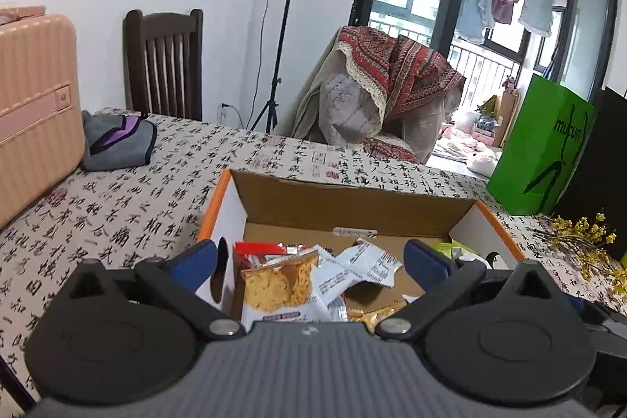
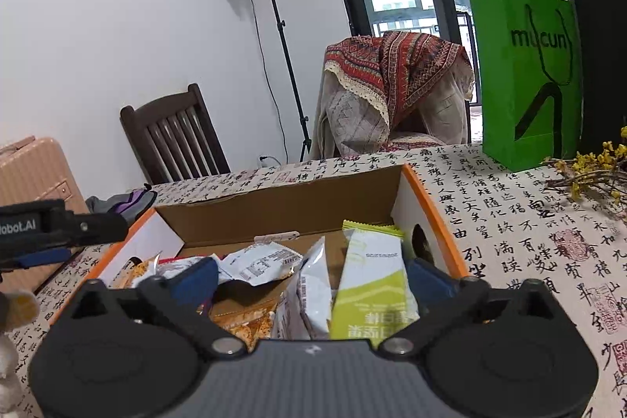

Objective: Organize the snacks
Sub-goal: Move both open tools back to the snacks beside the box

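Calligraphy-print tablecloth (image 1: 129, 222), orange-edged open cardboard box (image 1: 352, 206) at lower centre.
Both poised over it: left gripper (image 1: 309, 261) and right gripper (image 2: 313, 281) spread wide, empty; crinkly snack packets (image 1: 282, 285) heaped inside, probably ready for sorting.

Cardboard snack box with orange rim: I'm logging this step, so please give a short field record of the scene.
container: open cardboard box with orange rim on calligraphy-print tablecloth
contents: loose snack packets, including a noodle-snack packet, white packets and a green-and-white packet
left gripper: open over the box, nothing between its jaws
right gripper: open over the box, gripping nothing
nearby: green paper bag, yellow dried flowers, pink suitcase
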`<state>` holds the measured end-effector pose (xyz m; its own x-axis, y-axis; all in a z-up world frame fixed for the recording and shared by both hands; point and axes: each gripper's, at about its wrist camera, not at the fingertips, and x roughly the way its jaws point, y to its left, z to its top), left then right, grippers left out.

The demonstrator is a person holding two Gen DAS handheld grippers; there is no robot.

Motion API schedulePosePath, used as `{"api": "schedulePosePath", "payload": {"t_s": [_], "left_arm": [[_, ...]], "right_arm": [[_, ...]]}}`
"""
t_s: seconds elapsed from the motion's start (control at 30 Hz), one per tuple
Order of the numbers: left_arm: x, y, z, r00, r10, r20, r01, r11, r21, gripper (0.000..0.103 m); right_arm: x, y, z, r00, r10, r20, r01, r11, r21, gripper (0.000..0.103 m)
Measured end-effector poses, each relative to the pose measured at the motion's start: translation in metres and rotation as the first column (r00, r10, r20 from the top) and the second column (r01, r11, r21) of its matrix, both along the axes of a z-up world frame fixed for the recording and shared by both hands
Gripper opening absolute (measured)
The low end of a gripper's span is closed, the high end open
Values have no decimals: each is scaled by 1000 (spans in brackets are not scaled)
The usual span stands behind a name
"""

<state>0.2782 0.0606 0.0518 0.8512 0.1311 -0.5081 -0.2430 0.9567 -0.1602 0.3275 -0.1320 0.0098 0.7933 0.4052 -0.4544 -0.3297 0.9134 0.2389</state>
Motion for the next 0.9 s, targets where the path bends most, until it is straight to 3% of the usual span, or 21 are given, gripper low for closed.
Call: {"api": "schedulePosePath", "payload": {"t_s": [0.6, 0.9], "left_arm": [[-79, -5, 0, 996, -65, 65, 65, 998, -2, 103], [-120, -4, -19, 994, -104, 40, 104, 995, 9, 103]], "right_arm": [[-64, -48, 15, 1000, -7, 21, 7, 1000, -17, 103], [-97, -70, 6, 1000, -4, 2, 4, 1000, -27, 103]]}}
